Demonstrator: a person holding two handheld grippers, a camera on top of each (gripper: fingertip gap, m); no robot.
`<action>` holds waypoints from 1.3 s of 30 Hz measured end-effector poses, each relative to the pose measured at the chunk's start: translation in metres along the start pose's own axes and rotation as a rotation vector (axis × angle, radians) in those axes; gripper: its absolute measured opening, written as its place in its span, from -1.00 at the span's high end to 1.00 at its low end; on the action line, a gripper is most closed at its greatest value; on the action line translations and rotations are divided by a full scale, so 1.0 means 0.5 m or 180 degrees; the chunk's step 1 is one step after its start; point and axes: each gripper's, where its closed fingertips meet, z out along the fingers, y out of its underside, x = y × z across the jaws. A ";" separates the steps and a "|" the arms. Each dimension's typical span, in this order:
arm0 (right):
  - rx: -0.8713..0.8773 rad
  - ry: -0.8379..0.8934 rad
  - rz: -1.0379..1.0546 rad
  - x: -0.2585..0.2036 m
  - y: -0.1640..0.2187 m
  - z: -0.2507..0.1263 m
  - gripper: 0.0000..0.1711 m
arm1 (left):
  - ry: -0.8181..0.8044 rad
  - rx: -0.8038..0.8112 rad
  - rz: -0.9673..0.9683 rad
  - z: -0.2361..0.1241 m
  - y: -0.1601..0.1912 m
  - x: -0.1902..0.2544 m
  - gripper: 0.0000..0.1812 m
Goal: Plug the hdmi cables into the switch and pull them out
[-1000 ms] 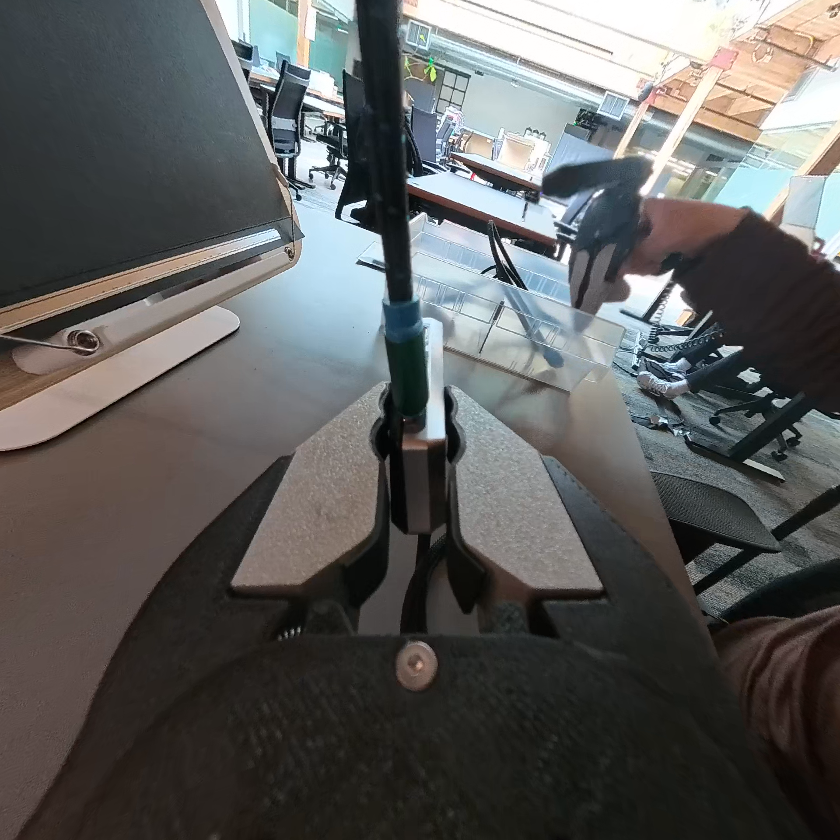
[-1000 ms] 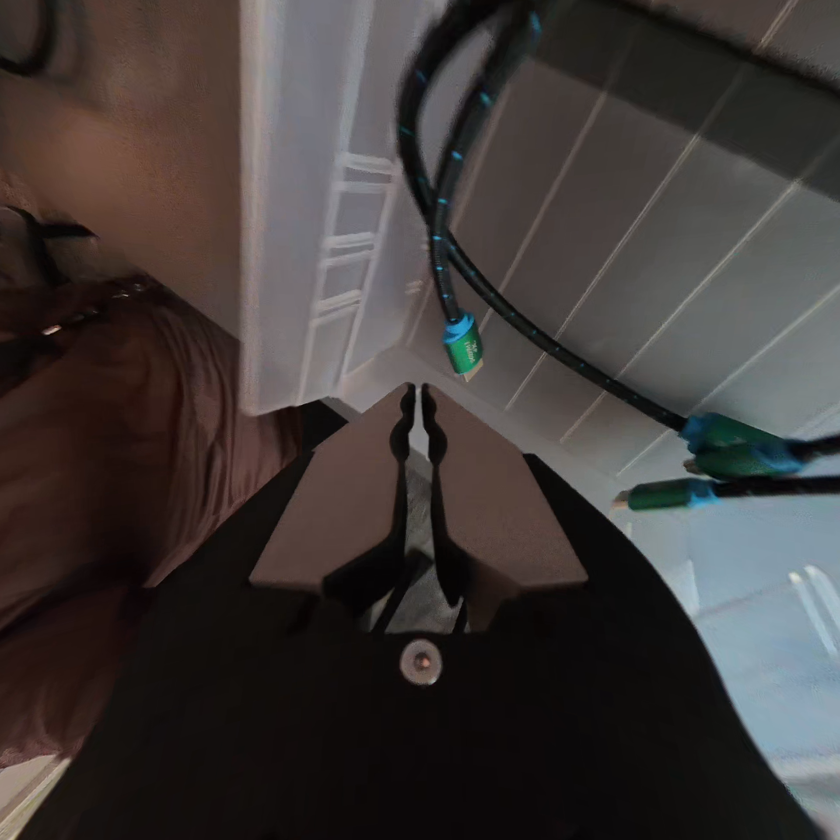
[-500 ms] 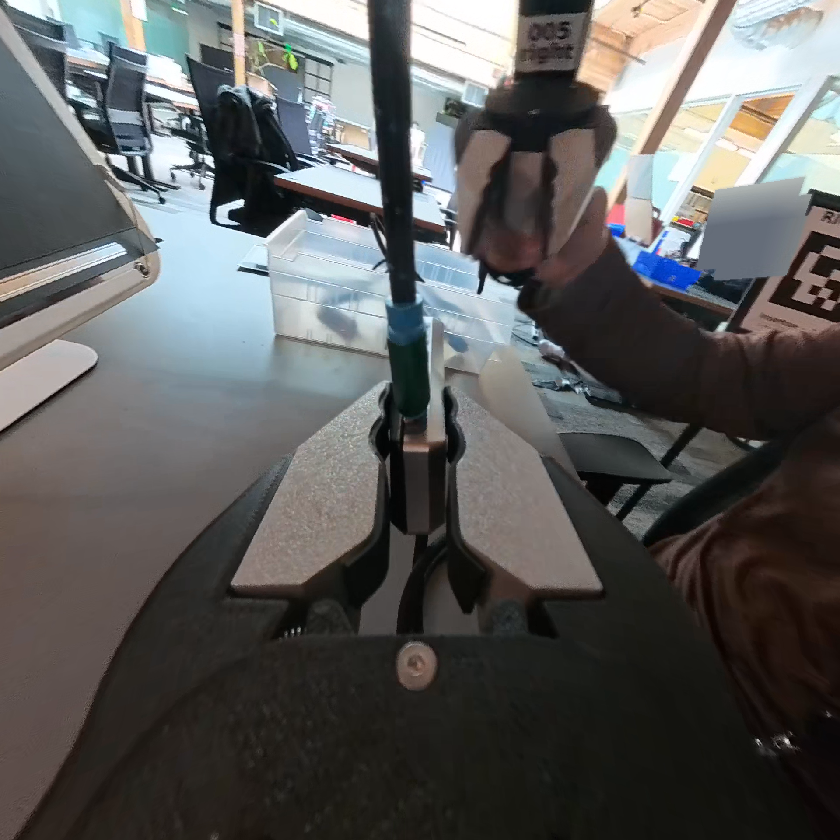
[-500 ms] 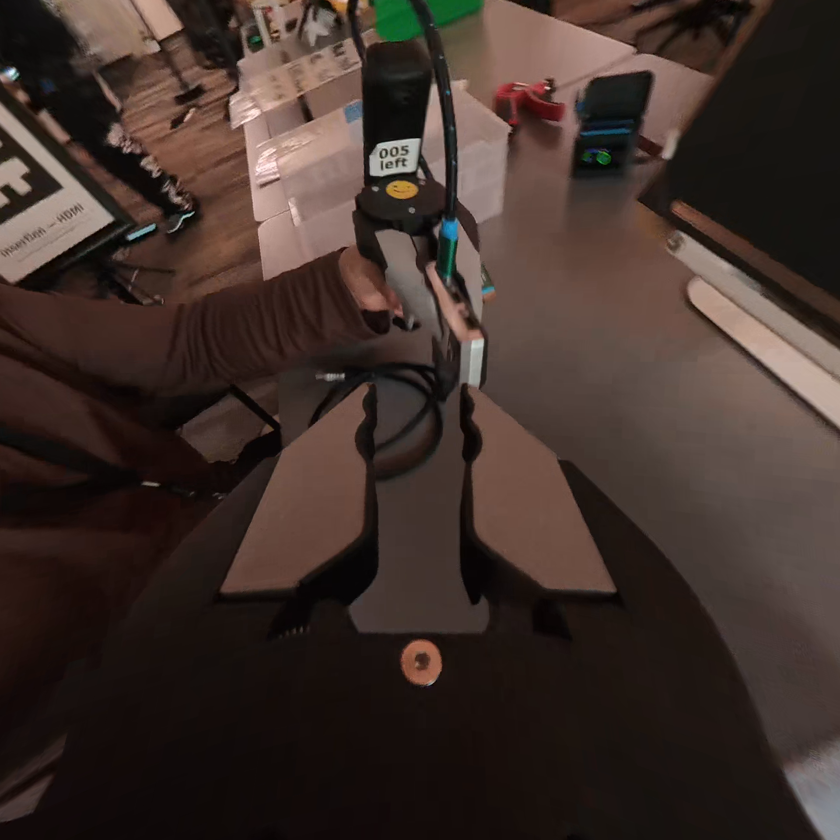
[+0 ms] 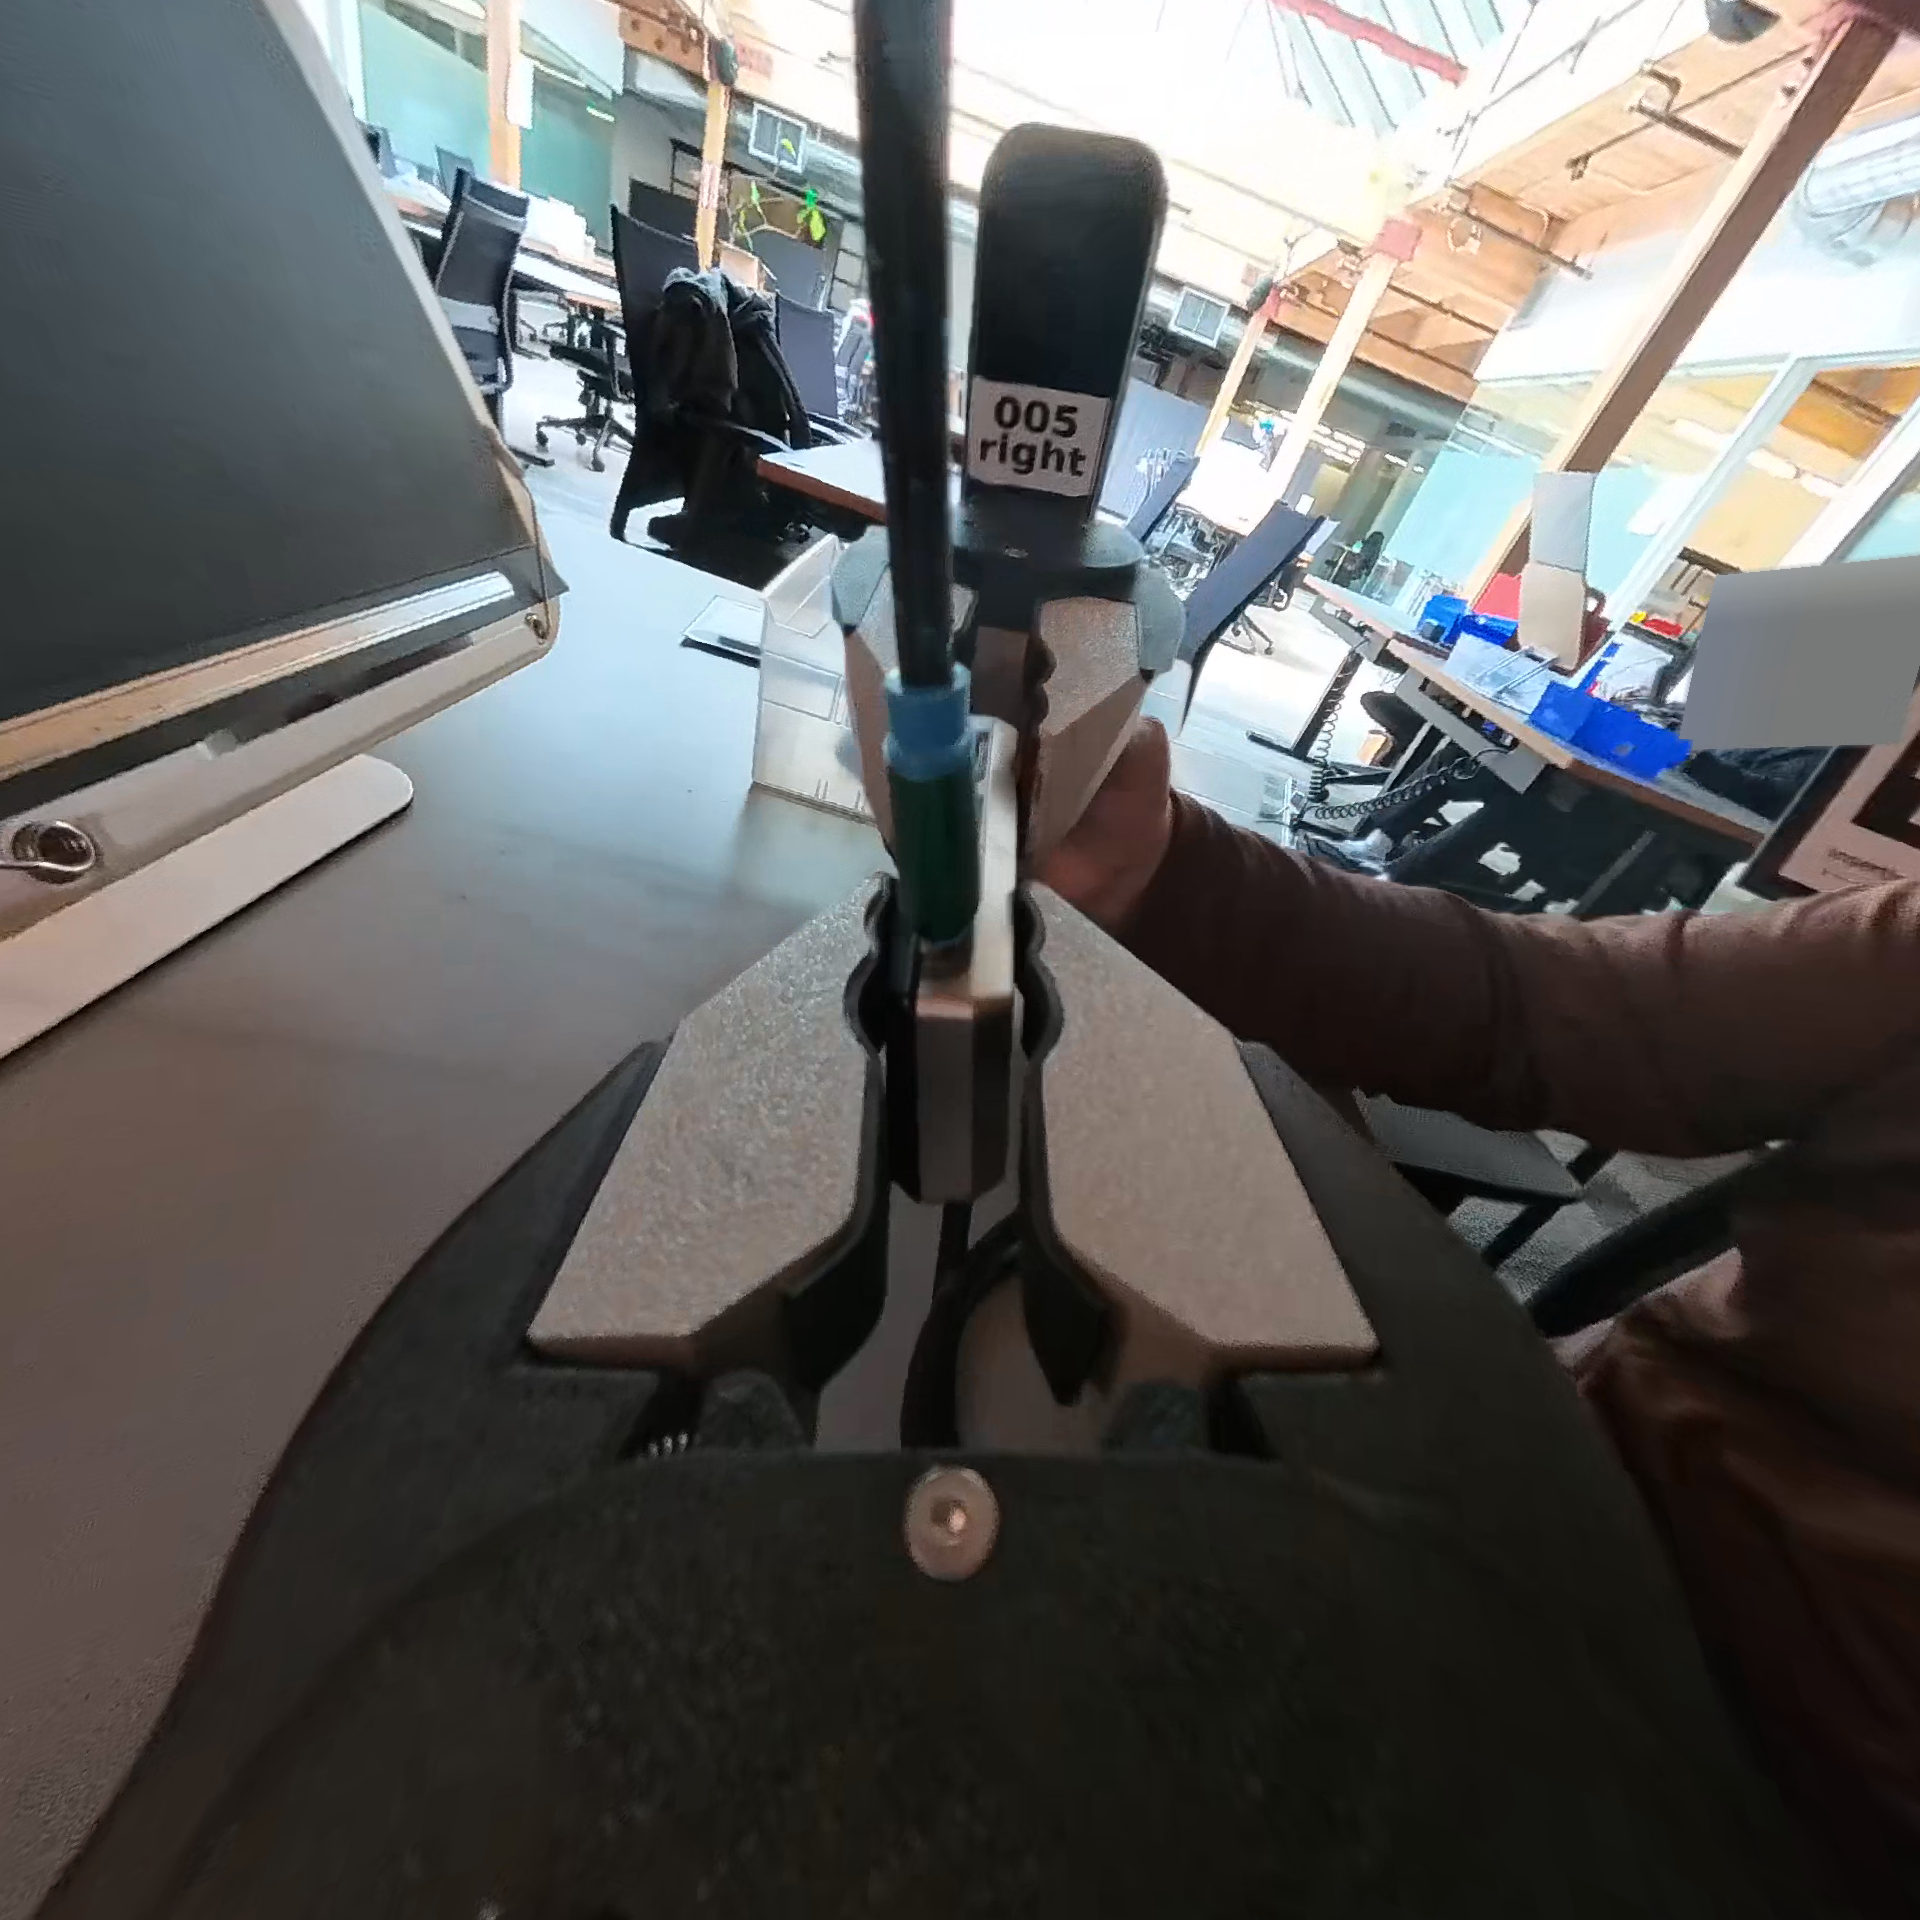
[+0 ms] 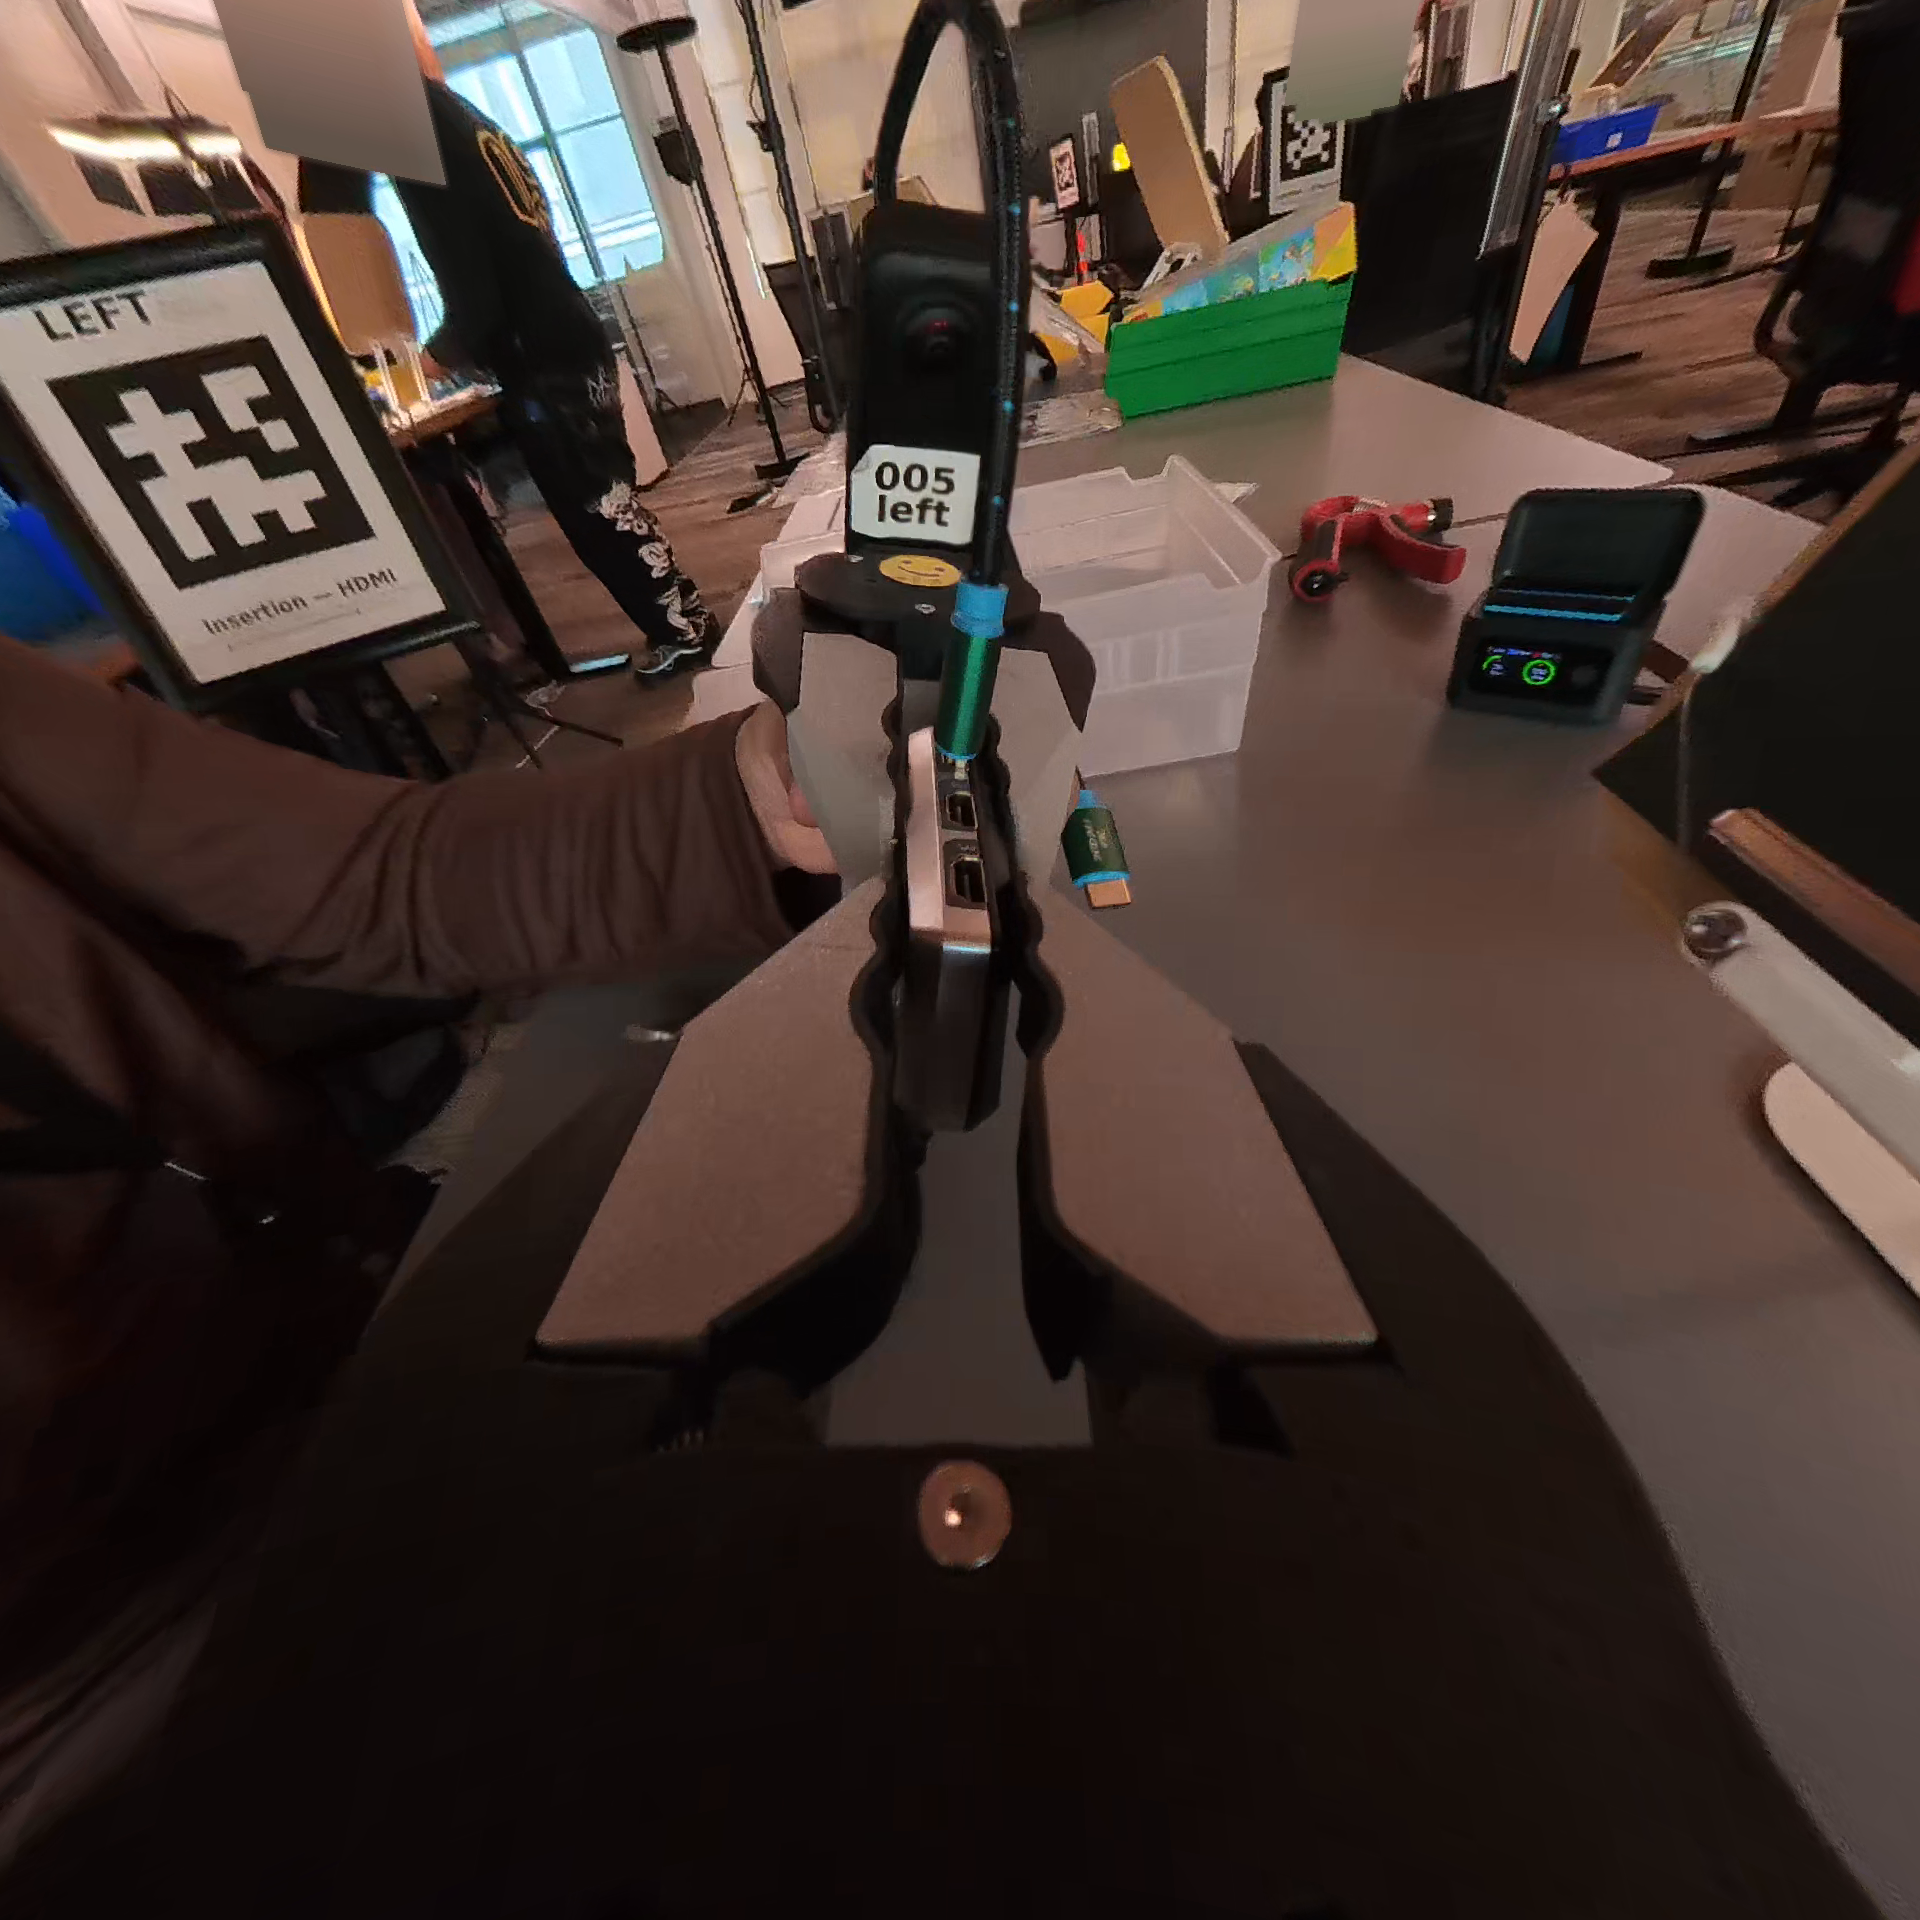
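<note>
Switch (image 5: 961,1081) clamped in left hand-held gripper (image 5: 956,935) — right hand-held gripper (image 6: 951,935) straddles it, grip unclear.

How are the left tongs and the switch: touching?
Touching. The left wrist view shows the left tongs clamped on the switch, both pads pressed against its sides, no gap.

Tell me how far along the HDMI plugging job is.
One cable sits plugged into the switch. Left tongs clamp the switch; right tongs bracket its other end. Two ports show empty, another plug lies on the table; pulling out remains.
</note>
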 end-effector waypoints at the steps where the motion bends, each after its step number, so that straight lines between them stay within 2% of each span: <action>1: 0.0015 0.0026 -0.0049 0.003 0.001 -0.008 0.81 | -0.0017 -0.0005 -0.0010 0.002 0.002 -0.003 0.79; 5: 0.0196 0.0155 -0.0076 0.009 -0.010 -0.042 0.81 | -0.0010 0.0070 -0.0053 0.001 0.002 -0.012 0.79; 10: 0.0426 0.0063 0.0073 0.005 -0.013 -0.040 0.82 | 0.0038 0.0192 -0.0022 0.000 -0.004 -0.006 0.81; 12: 0.0387 -0.0084 0.0228 0.005 -0.005 -0.039 0.82 | -0.0032 0.0153 0.0088 -0.002 -0.004 -0.004 0.81; 15: 0.0045 -0.0304 0.0357 -0.009 0.023 -0.043 0.80 | 0.0006 0.0180 0.0074 0.001 -0.009 0.006 0.81; 19: -0.0132 -0.0236 0.0332 -0.013 0.032 -0.050 0.80 | 0.0075 0.0087 -0.0028 0.009 0.004 0.009 0.81; 26: 0.0180 -0.0198 0.0301 -0.019 -0.005 -0.054 0.70 | 0.0040 -0.0195 0.0040 0.026 0.031 0.012 0.80; 30: 0.0039 0.0017 0.0172 -0.007 0.013 -0.032 0.76 | 0.0064 -0.0209 0.0033 0.031 0.034 0.015 0.80; 33: 0.0129 -0.0003 0.0124 -0.015 0.008 -0.021 0.93 | 0.0052 -0.0210 0.0032 0.031 0.035 0.015 0.80; 39: 0.0289 0.0156 0.0051 -0.001 0.005 -0.016 0.93 | 0.0014 -0.0135 -0.0076 0.029 0.033 0.003 0.80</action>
